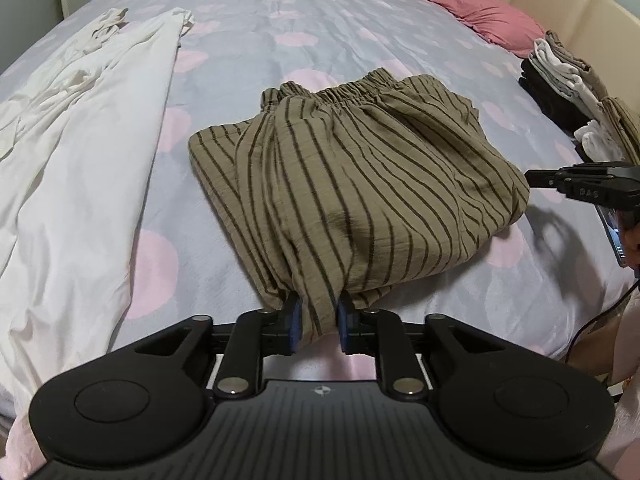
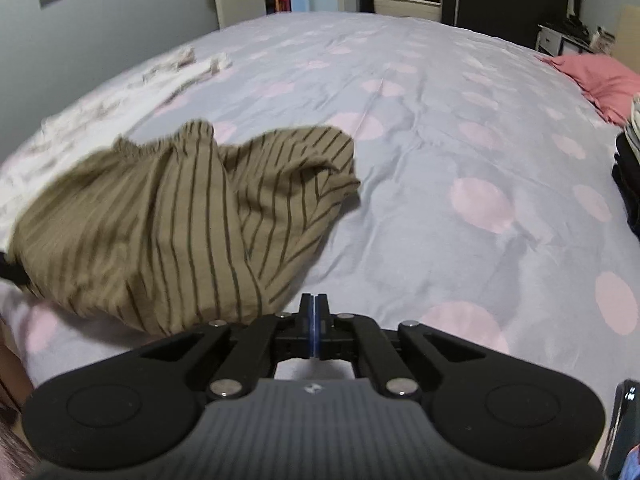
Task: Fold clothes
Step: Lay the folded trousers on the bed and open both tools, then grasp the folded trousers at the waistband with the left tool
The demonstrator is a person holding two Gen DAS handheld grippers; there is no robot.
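**Left gripper holds striped garment; right gripper closed and empty**

The striped garment (image 1: pixel 352 184), olive-brown with dark stripes and an elastic waistband on its far edge, lies folded at the centre of the bed (image 1: pixel 280 20), on a grey cover with pink dots. The left gripper (image 1: pixel 318 322) has its jaws clenched on the garment's near edge, with fabric bunched between the blue pads. The right gripper (image 2: pixel 315 320) sits just right of the garment, its jaws pressed together with nothing between them. A white garment (image 1: pixel 80 140) lies spread at the left. A stack of folded clothes (image 1: pixel 568 80) rests at the far right, near a pink pillow (image 1: pixel 488 16).
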